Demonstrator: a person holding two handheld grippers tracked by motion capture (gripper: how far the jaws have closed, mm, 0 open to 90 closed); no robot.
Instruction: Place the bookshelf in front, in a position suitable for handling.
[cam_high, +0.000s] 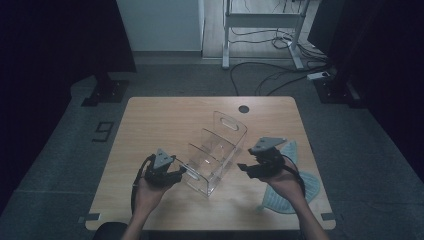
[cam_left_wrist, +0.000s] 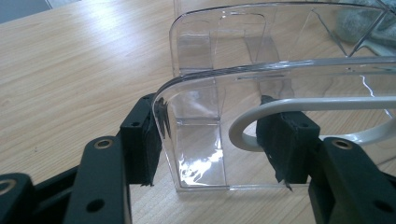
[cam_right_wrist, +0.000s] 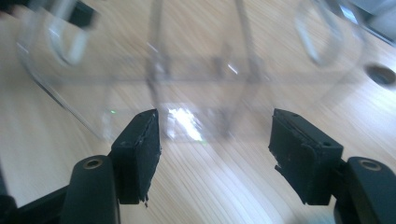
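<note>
Risk: the clear rack (cam_high: 215, 152) could slide or tip on the counter (cam_high: 165, 117), since just one end wall is held.
Left gripper (cam_high: 176, 173): jaws clamp the rack's near end wall, one pad on each face.
Right gripper (cam_high: 243, 167): jaws open, nothing between them; rack just beyond.
Cloth (cam_high: 295, 192): under the right hand.

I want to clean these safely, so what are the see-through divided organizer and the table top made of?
The organizer looks like clear acrylic or similar hard plastic, glossy: the wood shows through its walls and its edges catch glints. The table top seems light wood or wood-look laminate, matte, with visible grain lines.
</note>
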